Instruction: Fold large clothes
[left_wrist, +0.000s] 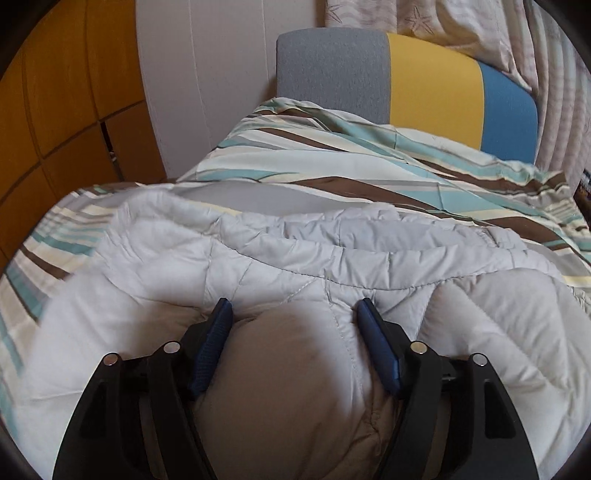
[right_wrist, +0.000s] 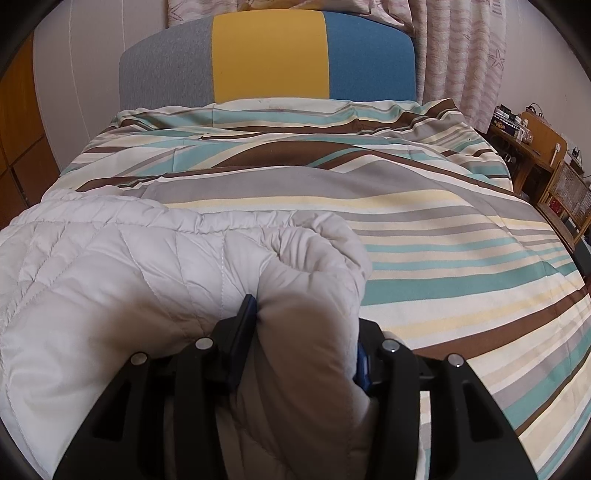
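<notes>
A pale grey quilted padded jacket (left_wrist: 295, 254) lies across the near part of the striped bed. In the left wrist view, my left gripper (left_wrist: 293, 304) has its jaws set wide with a thick bulge of the jacket filling the gap. Both blue pads (left_wrist: 212, 343) bear on the fabric, which creases at their tips. In the right wrist view, my right gripper (right_wrist: 306, 317) is shut on a rolled, folded edge of the same jacket (right_wrist: 110, 266). The fold wraps over its right finger and hides most of that pad.
The bed cover (right_wrist: 424, 236) is striped in teal, brown, cream and grey and stretches away to a grey, yellow and blue headboard (right_wrist: 269, 55). Wooden furniture with clutter (right_wrist: 535, 147) stands at the right of the bed. Curtains hang behind it, and an orange wardrobe (left_wrist: 55, 92) stands at the left.
</notes>
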